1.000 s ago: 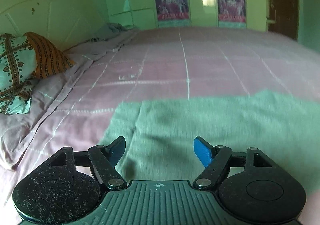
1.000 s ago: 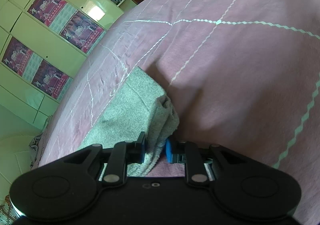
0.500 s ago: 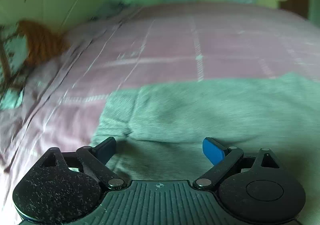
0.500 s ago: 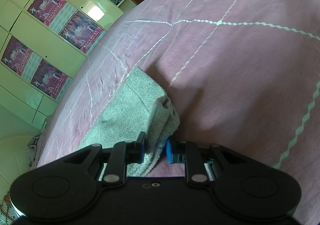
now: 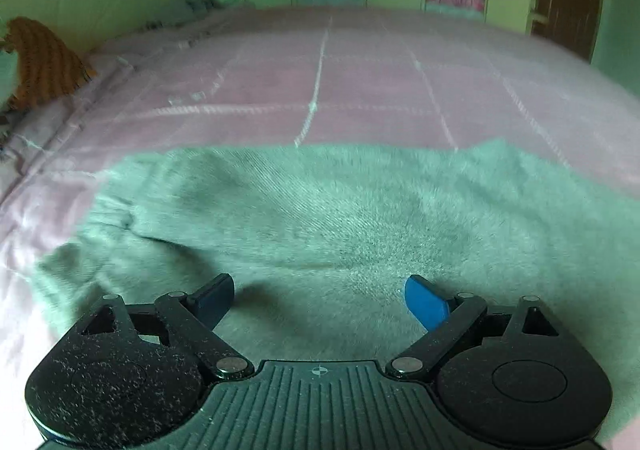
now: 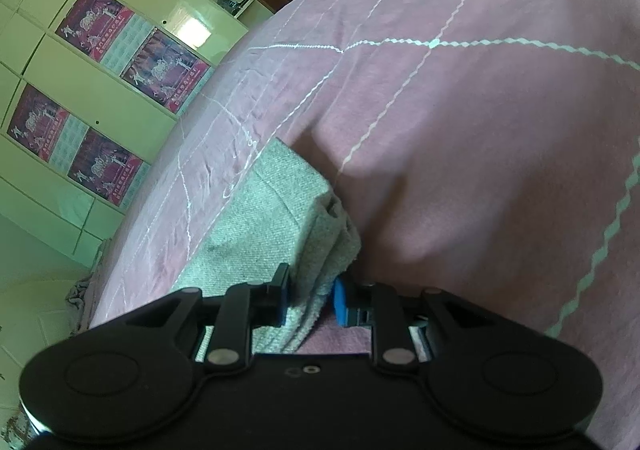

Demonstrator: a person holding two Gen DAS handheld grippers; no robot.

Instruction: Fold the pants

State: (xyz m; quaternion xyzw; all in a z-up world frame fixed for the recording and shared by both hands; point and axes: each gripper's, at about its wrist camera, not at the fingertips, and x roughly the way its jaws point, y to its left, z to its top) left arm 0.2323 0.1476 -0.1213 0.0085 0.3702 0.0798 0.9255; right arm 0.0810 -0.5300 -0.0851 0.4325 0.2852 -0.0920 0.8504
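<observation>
While my right gripper (image 6: 310,300) pinches the pants (image 5: 340,218) at one edge, jaws nearly closed on a thick bunch of layers, my left gripper (image 5: 320,300) hangs wide open w/ nothing in it, low over the fabric. Pants lie flat on the bed (image 5: 360,82), long axis running L-R across the left cam, directly ahead of and under the left fingers. Left is nearer the free cloth, pointing fwd, roughly level.
</observation>
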